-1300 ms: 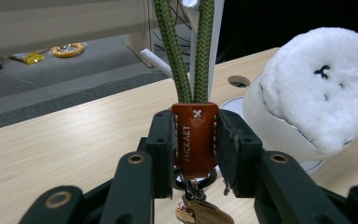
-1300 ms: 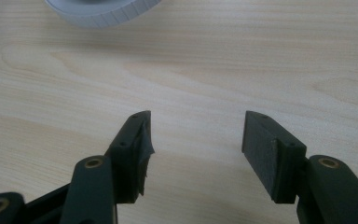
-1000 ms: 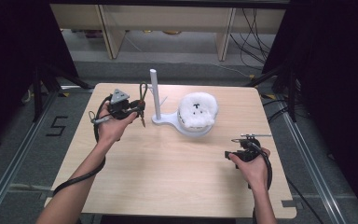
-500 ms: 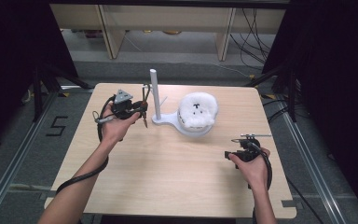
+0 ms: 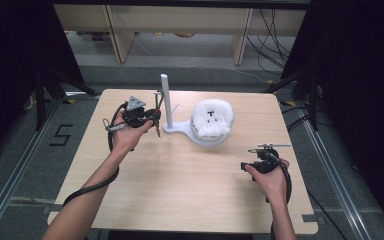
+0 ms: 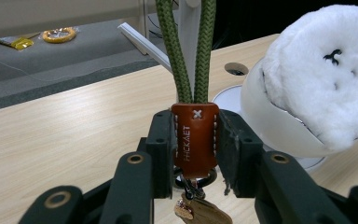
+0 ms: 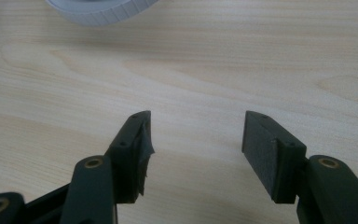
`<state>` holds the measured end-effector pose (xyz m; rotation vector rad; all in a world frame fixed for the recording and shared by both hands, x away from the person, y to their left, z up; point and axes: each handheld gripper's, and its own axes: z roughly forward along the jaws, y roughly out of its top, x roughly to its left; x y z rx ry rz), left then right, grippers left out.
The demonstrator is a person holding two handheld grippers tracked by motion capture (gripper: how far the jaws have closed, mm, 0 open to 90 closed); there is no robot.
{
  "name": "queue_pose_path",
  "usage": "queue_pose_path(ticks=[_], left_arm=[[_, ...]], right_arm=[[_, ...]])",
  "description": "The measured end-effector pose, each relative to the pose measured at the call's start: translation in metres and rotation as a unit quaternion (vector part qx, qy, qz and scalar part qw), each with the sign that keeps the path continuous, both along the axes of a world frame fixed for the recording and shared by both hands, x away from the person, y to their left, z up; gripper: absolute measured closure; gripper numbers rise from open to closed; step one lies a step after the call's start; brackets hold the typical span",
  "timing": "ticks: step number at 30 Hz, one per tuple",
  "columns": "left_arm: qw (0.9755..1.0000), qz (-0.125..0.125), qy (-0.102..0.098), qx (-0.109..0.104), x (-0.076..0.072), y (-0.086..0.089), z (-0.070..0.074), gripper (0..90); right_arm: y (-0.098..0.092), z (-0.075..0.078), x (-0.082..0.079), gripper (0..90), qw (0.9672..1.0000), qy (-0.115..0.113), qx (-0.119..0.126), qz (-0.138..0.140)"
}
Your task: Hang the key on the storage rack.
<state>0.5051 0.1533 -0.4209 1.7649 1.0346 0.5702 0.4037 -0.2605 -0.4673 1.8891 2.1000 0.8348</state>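
My left gripper (image 5: 152, 117) is shut on the brown leather tab (image 6: 195, 140) of a key strap. The strap's green cord loop (image 6: 186, 60) rises from the tab, and a metal ring and tag (image 6: 198, 210) hang below it. The strap is held just left of the upright pole (image 5: 164, 100) of a white stand (image 5: 176, 129). A fluffy white plush (image 5: 211, 117) rests in the stand's dish (image 6: 270, 123), to the right of the pole. My right gripper (image 5: 252, 162) hovers open over bare wood (image 7: 196, 70) near the table's right front, nothing between its jaws.
A thin side peg (image 6: 140, 44) sticks out from the pole toward the strap. The wooden table (image 5: 190, 200) has open room in its middle and front. Beyond the far edge are the floor, shelving legs and cables (image 5: 265, 30).
My left gripper has carried the strap a little to the right, closer to the stand's pole. The right gripper has stayed where it was.
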Motion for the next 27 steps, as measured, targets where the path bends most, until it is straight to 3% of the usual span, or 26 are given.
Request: queue_pose_path(ticks=[18, 27], left_arm=[[1.0, -0.001, 0.001, 0.009, 0.0054, -0.0047, -0.0049, 65.3], [0.9997, -0.008, 0.009, 0.019, 0.0043, -0.0007, -0.0053, 58.6]], right_arm=[[-0.0002, -0.0008, -0.0004, 43.5, 1.0, 0.002, -0.002, 0.0], [-0.0004, -0.0021, -0.0004, 43.5, 1.0, 0.001, -0.003, -0.003]])
